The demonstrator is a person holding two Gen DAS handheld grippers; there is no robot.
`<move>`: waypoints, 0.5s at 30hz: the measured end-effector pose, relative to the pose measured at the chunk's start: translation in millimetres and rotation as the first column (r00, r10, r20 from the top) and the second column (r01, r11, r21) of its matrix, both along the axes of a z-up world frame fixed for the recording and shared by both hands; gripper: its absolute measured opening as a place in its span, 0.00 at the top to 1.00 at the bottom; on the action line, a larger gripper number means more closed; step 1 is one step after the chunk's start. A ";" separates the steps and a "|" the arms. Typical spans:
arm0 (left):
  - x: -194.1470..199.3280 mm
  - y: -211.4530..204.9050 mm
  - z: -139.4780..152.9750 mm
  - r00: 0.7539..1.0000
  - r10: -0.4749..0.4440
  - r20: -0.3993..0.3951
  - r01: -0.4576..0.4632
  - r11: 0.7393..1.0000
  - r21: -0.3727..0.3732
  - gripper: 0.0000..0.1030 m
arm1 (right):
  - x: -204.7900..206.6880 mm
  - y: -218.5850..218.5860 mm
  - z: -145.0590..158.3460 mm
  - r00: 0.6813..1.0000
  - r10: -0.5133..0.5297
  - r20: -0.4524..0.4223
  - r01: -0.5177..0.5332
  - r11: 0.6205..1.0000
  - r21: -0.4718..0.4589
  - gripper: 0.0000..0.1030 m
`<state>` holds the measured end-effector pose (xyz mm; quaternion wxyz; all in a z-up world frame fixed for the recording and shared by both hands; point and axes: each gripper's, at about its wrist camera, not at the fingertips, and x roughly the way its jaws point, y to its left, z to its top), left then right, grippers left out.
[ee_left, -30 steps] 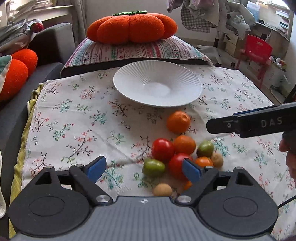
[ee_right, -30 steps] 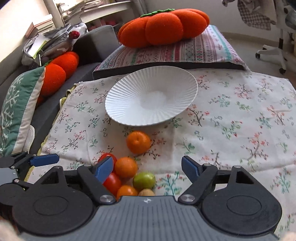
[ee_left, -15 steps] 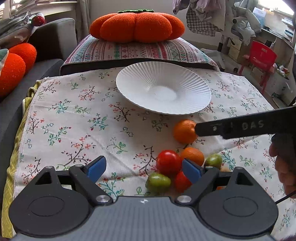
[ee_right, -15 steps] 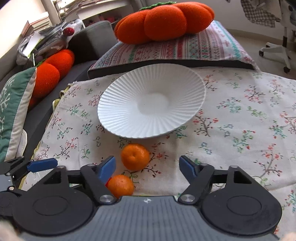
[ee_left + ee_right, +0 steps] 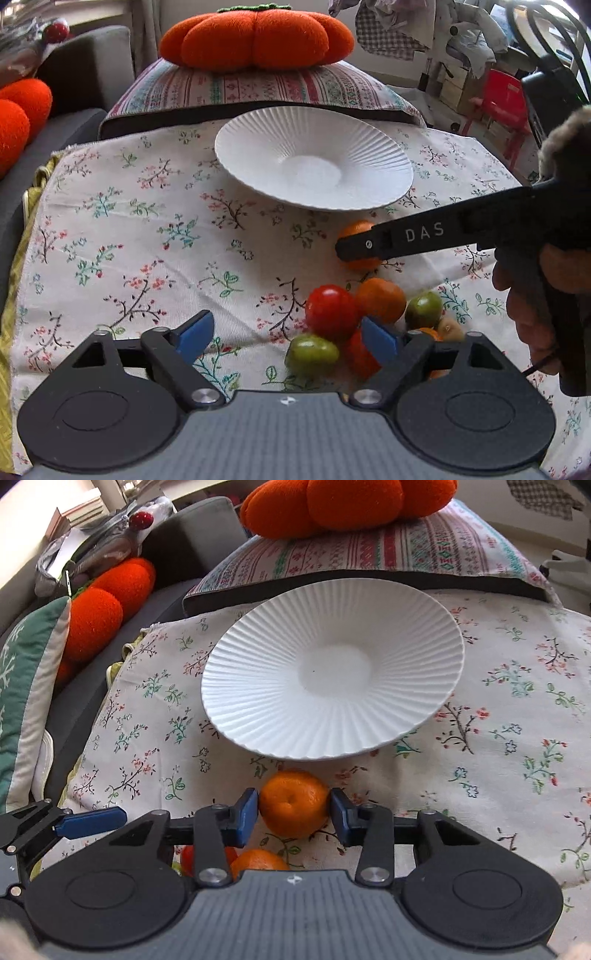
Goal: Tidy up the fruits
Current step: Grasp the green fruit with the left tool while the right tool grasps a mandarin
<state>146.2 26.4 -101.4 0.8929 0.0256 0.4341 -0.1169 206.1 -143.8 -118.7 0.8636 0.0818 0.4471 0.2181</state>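
A white ribbed plate (image 5: 314, 170) (image 5: 332, 679) lies empty on the floral cloth. Just in front of it sits a mandarin (image 5: 293, 803) (image 5: 354, 230). My right gripper (image 5: 293, 814) has closed its blue pads against both sides of that mandarin, which rests on the cloth. A cluster of fruit lies nearer: a red tomato (image 5: 330, 306), another mandarin (image 5: 380, 299), a green tomato (image 5: 312, 354) and another green fruit (image 5: 424, 308). My left gripper (image 5: 284, 336) is open and empty, low over the cloth just left of the cluster.
A striped pillow (image 5: 258, 88) with an orange pumpkin cushion (image 5: 255, 37) lies behind the plate. More orange cushions (image 5: 103, 602) and a green pillow (image 5: 22, 686) sit on the grey sofa at left. A red chair (image 5: 506, 107) and clutter stand far right.
My right gripper has moved forward and closed from wide open onto the mandarin by the plate. My left gripper has shifted slightly and stays open.
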 end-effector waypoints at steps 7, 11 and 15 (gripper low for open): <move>1.7 10.2 -4.5 0.999 -0.011 -0.038 0.009 0.998 -0.063 0.43 | -1.0 -6.7 6.9 1.000 0.010 -0.017 -0.010 0.999 0.032 0.64; 3.3 7.9 -9.1 0.997 -0.040 -0.071 0.036 0.998 -0.059 0.54 | -2.6 -9.2 11.9 1.000 0.020 -0.014 -0.019 0.999 0.036 0.64; 1.8 6.8 -11.2 0.995 -0.060 -0.076 0.056 0.997 -0.047 0.59 | -5.5 -17.2 18.6 1.000 0.024 -0.015 -0.024 0.998 0.051 0.64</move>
